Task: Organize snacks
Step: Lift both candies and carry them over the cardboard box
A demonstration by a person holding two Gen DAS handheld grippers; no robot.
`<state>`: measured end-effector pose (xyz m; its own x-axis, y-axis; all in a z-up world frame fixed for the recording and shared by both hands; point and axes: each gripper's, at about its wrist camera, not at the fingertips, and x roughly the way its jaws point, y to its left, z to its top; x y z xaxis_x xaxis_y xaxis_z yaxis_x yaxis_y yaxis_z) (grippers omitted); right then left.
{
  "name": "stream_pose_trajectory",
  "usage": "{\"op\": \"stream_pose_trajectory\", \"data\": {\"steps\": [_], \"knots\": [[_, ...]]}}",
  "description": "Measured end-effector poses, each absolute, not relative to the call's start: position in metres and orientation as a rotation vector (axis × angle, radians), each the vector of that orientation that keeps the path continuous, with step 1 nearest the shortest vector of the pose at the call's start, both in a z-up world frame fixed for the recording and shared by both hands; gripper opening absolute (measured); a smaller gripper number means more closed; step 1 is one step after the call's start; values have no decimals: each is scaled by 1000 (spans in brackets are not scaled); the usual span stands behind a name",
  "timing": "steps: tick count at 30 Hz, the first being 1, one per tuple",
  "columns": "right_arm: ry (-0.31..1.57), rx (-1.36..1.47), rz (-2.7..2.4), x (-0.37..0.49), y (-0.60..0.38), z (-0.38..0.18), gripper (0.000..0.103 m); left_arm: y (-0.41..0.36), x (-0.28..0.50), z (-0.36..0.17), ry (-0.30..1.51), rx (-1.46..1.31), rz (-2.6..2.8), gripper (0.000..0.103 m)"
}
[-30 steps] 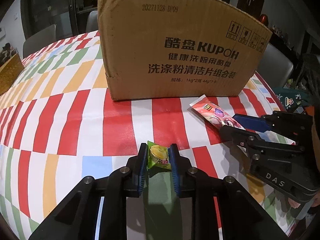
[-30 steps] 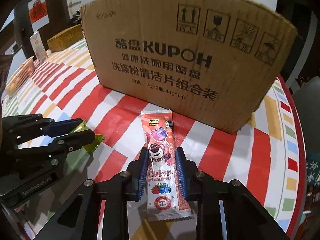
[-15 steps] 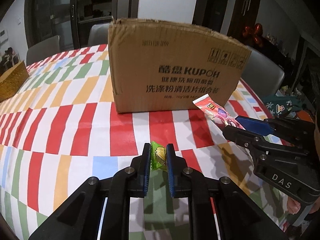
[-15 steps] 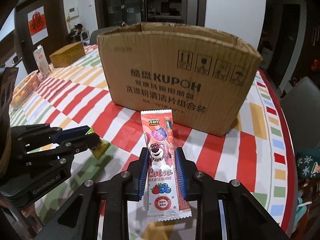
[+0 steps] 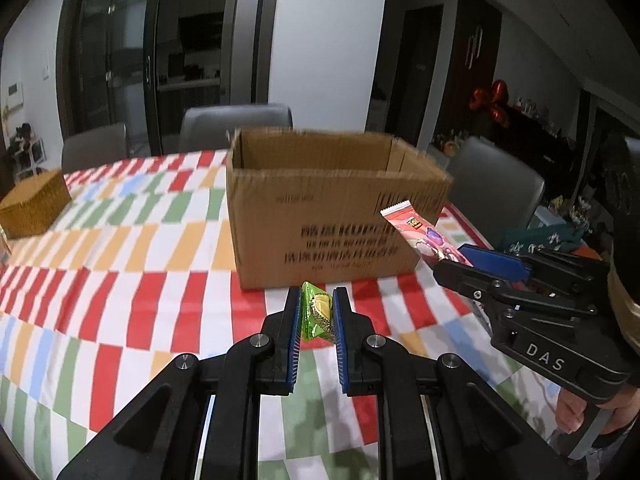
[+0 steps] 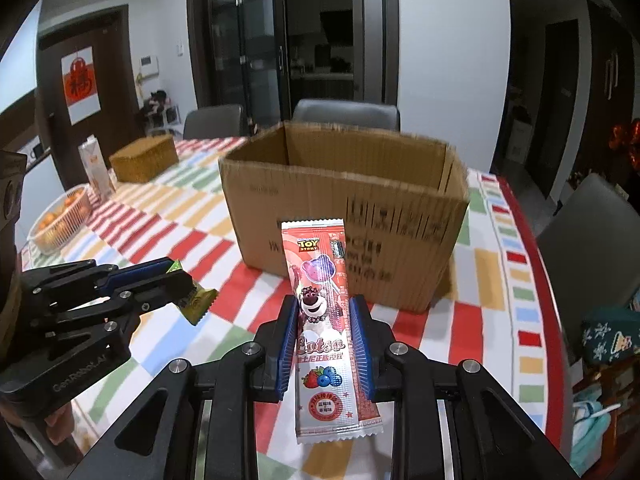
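Left wrist view | our left gripper (image 5: 316,314) pinches small green candy packet (image 5: 317,313) | right gripper (image 6: 325,338) clamps long pink lollipop wrapper (image 6: 324,320) | open brown cardboard box (image 5: 332,216) at twelve o'clock | both snacks not yet boxed

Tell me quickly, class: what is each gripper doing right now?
Left gripper: closed on a small green candy packet.
Right gripper: closed on a long pink lollipop wrapper.

open-topped cardboard box (image 5: 332,216) ahead, tablecloth (image 5: 120,280) bare beside it
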<state>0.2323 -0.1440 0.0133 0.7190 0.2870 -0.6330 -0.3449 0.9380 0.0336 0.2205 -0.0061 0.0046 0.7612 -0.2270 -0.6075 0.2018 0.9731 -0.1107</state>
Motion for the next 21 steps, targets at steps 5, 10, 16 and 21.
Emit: {"op": "stream_pose_trajectory", "data": {"steps": [5,10,16,21], "knots": [[625,-71,346,226,-147,36,28,-5,214,29,598,-34,-238,16],[562,-56,339,221,-149,60,28,-6,211,51,538,-30,-244,16],[514,-52,332,222,-150,82,28,-4,217,74,480,-10,-245,16],[484,-57,325,229,-150,96,28,-5,227,89,445,8,-241,16]]}}
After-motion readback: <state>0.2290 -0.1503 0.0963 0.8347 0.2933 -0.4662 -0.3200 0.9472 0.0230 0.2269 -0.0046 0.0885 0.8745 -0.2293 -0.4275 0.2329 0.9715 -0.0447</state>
